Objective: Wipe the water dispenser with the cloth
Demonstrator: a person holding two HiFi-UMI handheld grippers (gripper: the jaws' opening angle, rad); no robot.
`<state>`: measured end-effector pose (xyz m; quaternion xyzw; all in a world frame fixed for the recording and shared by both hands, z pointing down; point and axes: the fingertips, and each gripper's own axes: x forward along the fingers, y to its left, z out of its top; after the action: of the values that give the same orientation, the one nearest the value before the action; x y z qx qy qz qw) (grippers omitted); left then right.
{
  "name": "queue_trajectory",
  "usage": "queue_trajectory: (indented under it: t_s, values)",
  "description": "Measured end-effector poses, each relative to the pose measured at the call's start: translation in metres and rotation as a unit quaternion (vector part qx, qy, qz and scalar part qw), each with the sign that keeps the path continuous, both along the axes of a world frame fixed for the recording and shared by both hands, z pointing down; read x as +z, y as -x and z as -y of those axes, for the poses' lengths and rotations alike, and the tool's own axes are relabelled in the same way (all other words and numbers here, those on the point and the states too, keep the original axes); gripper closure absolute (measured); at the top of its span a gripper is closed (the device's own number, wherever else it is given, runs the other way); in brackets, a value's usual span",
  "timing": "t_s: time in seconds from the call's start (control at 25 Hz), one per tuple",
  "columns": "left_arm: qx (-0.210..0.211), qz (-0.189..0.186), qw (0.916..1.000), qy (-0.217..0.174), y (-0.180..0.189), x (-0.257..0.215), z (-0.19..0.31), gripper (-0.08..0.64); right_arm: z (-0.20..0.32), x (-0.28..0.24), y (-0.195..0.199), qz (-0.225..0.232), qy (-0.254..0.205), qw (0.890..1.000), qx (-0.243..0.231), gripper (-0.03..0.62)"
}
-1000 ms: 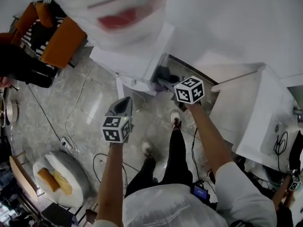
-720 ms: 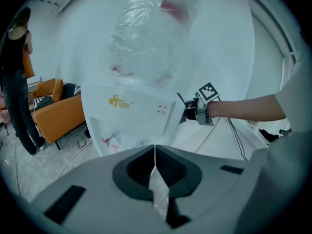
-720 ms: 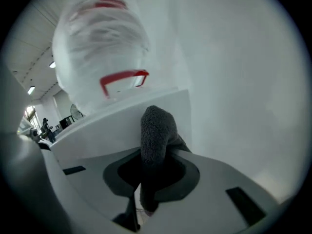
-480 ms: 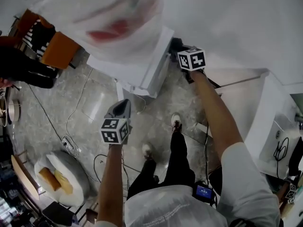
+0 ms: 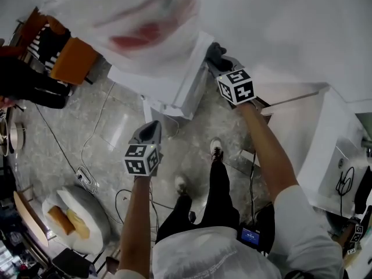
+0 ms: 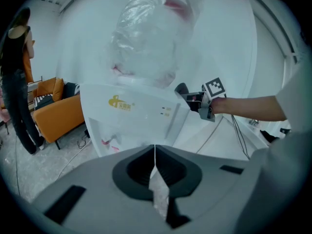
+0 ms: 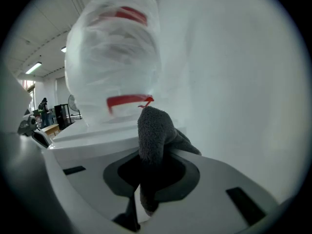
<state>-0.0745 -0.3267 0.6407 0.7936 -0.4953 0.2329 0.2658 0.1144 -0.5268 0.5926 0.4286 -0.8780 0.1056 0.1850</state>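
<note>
Head view, steeply down. White water dispenser (image 5: 174, 77) stands ahead, with a large plastic-wrapped bottle (image 5: 125, 19) seated on top. Orange armchair (image 5: 65, 56) off to its left, well apart.

Right gripper (image 5: 216, 63) is raised at the dispenser's upper right side, near the top edge, beside the bottle. Its jaws are clenched on a dark grey cloth (image 7: 153, 130). A folded wad sticks up past the jaw tips, and the tail hangs down between them. In the right gripper view the wad points toward the top deck below the bottle. Contact with the surface is not certain.

Left gripper (image 5: 150, 131) is held low in front of the dispenser, apart from it. Jaws pressed together, nothing between them. Looks idle.

Progress, as a judgement: wiping seems to be in hand at the top right corner. No streaks or damp patches show on the white shell, so how much has been covered cannot be told. Front panel, tap recess (image 6: 109, 138) and left side are likely left to do.

Writing: a small yellow logo (image 6: 121, 103) on the front panel with a line of characters under it, too small to read. Two faint yellowish marks further right, perhaps indicator labels. Red band (image 7: 127, 100) on the bottle is blurred, no text legible.
</note>
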Motion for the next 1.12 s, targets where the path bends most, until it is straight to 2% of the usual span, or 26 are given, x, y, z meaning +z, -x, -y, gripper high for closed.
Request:
queue_trajectory:
  t_s: [0.24, 0.6, 0.72, 0.92, 1.12]
  values:
    - [0.011, -0.003, 0.9999, -0.009, 0.007, -0.011, -0.021, 0.543, -0.051, -0.003, 0.027, -0.006, 0.004, 1.0, -0.015, 0.531]
    - [0.016, -0.011, 0.9991, -0.038, 0.037, -0.042, -0.053, 0.542, -0.131, -0.011, 0.072, -0.056, 0.017, 0.996, -0.068, 0.531]
    - [0.018, -0.012, 0.9985, -0.049, 0.046, -0.054, -0.065, 0.542, -0.16, -0.014, 0.086, -0.041, 0.023, 0.996, -0.072, 0.531]
    - [0.033, -0.005, 0.9965, -0.076, 0.055, -0.082, -0.088, 0.541, -0.203, -0.036, 0.094, 0.017, 0.04, 0.998, -0.035, 0.532]
    - [0.051, 0.007, 0.9919, -0.116, 0.067, -0.124, -0.106, 0.541, -0.238, -0.095, 0.076, 0.034, 0.016, 0.999, 0.026, 0.532]
